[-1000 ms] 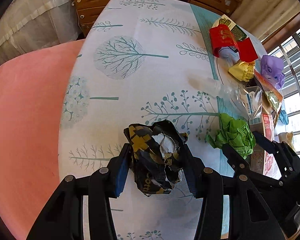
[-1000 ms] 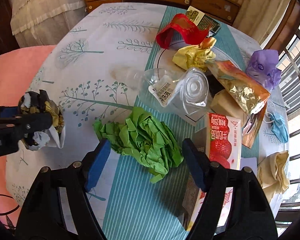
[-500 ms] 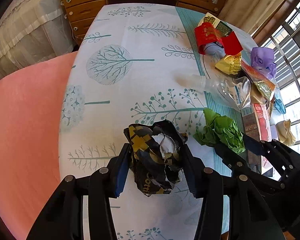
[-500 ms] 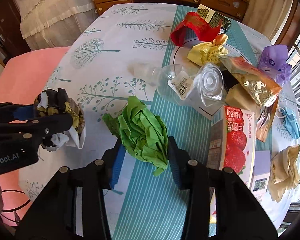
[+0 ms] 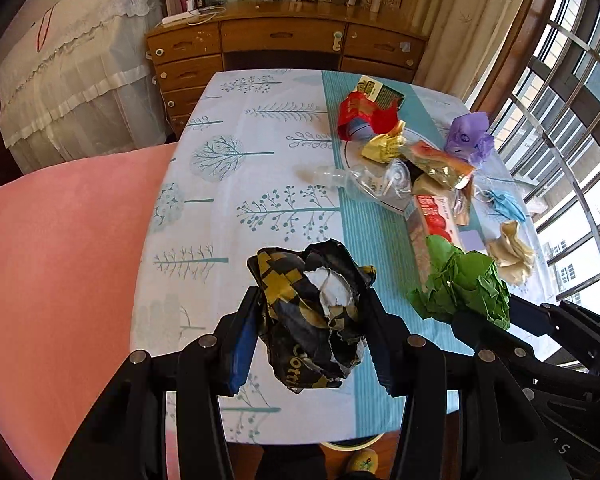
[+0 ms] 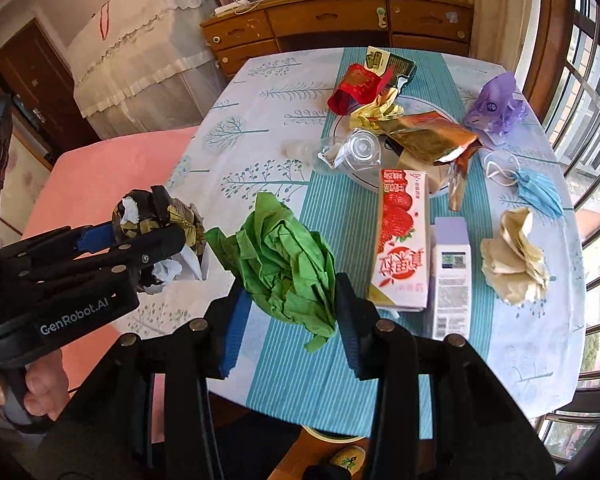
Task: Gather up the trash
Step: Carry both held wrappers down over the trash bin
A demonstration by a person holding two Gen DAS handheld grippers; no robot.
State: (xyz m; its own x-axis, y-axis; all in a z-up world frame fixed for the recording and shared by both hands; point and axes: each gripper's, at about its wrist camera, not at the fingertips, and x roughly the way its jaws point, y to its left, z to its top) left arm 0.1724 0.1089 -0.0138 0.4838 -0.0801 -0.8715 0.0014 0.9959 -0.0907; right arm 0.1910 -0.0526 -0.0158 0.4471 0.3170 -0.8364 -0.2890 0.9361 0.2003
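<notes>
The table (image 6: 540,360), under a cloth printed with trees and a teal striped runner, looks smaller and lower in both wrist views than it did a second ago: both grippers have lifted and drawn back toward its near edge, and the floor now shows beneath that edge. A pink chair (image 5: 60,260) stands at the table's left side, and a wooden dresser (image 5: 284,40) lines the far wall.

Most of the litter sits on the far and right parts of the table, well apart from the grippers: a strawberry drink carton (image 6: 400,240) with a small purple box (image 6: 452,272) just beside it, a crushed clear bottle (image 6: 360,150), a foil snack bag (image 6: 428,140), a red wrapper (image 6: 352,88), a purple bag (image 6: 496,100), a blue face mask (image 6: 536,192) and a beige wad of paper (image 6: 512,260).

The right gripper (image 6: 288,300) has just been closing; a second ago its jaws stood wide around the green crumpled paper (image 6: 284,264) on the runner, and now they pinch it and hold it clear of the cloth. The left gripper (image 5: 308,320) pinches the black-and-yellow wrapper (image 5: 312,312) as before, also raised off the table.

With a piece in each gripper, the pick-up looks finished for these two, and the likely next step is carrying them to a bin. None can be made out for certain, though a pale rim (image 6: 332,436) shows on the floor under the near edge.
</notes>
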